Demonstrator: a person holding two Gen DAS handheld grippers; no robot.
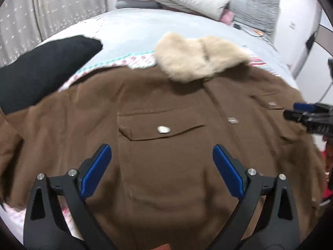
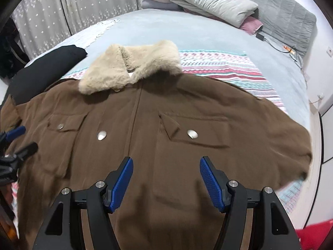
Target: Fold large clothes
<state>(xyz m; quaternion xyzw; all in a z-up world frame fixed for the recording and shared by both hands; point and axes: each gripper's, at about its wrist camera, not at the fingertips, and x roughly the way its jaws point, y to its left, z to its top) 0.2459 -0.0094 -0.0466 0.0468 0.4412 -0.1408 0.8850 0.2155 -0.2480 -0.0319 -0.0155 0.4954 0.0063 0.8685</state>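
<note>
Bed (image 2: 208, 33) is carrying the brown jacket (image 2: 145, 125) spread flat; we're hovering both claws, left claw (image 1: 162, 156) and right claw (image 2: 166, 166) apart, probably grabbing a sleeve next.

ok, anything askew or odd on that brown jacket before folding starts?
One small thing: on the brown fur-collared jacket, the right chest pocket flap has its inner corner turned up and creased, while the other flap lies flat. Both grippers, left and right, hover open above it.
</note>
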